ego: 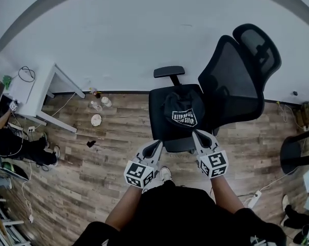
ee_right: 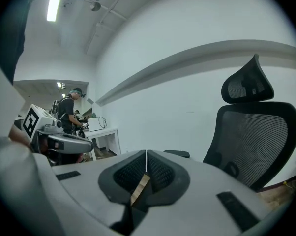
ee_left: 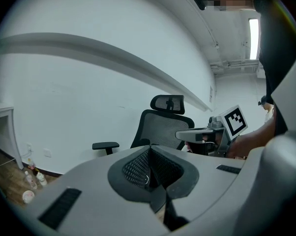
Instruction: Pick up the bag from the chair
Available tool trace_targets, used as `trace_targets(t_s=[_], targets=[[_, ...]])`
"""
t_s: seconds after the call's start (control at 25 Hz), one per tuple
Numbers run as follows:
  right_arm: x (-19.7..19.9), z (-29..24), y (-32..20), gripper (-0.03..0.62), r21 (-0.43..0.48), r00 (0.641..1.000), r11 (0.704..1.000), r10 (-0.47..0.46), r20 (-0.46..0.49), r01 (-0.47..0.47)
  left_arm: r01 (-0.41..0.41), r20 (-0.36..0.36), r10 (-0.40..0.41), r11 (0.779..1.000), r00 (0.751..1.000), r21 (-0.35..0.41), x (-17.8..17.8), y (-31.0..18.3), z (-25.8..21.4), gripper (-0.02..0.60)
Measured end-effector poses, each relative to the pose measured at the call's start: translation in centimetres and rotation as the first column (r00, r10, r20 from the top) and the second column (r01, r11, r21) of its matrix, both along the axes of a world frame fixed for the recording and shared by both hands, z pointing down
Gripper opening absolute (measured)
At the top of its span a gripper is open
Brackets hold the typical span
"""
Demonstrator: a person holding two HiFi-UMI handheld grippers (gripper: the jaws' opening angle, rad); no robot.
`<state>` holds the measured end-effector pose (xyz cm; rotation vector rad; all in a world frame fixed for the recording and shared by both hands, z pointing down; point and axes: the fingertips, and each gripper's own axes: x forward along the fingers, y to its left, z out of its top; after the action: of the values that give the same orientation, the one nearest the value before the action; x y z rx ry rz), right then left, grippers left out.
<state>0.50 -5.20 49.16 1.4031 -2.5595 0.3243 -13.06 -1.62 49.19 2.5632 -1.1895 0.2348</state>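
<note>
A black bag (ego: 182,111) with white print lies on the seat of a black mesh office chair (ego: 236,76), seen in the head view. My left gripper (ego: 158,144) is just short of the seat's front edge, at its left, and is shut with nothing in it. My right gripper (ego: 196,134) reaches the seat's front right, near the bag, and its jaws are also shut and empty. In the left gripper view the pads (ee_left: 138,168) meet, with the chair (ee_left: 162,127) and right gripper (ee_left: 207,134) beyond. The right gripper view shows the chair's backrest (ee_right: 251,141); the bag is hidden in both gripper views.
A white desk (ego: 34,94) stands at the left wall, with bottles (ego: 100,104) and a plate (ego: 96,120) on the wood floor near it. A seated person's legs (ego: 21,147) are at the far left. Another black stool (ego: 293,152) and a power strip (ego: 254,199) lie to the right.
</note>
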Motion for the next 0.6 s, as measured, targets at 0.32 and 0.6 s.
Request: trace_targets(t_s=[0.32,0.6], targets=[[0.3,1.4,-2.2,0.021,-0.054,0.997,0.996,0.070,-0.018,-0.071,-0.028,-0.018,0.028,1.000,0.999,-0.006,-1.6,-3.6,0.4,0.023],[2.5,2.1,-3.8,0.021,-0.075,0.992,0.989,0.123,-0.012,-0.124,-0.047,-0.015,0.047,0.998,0.999,-0.032,-1.0,-5.4,1.1,0.023]])
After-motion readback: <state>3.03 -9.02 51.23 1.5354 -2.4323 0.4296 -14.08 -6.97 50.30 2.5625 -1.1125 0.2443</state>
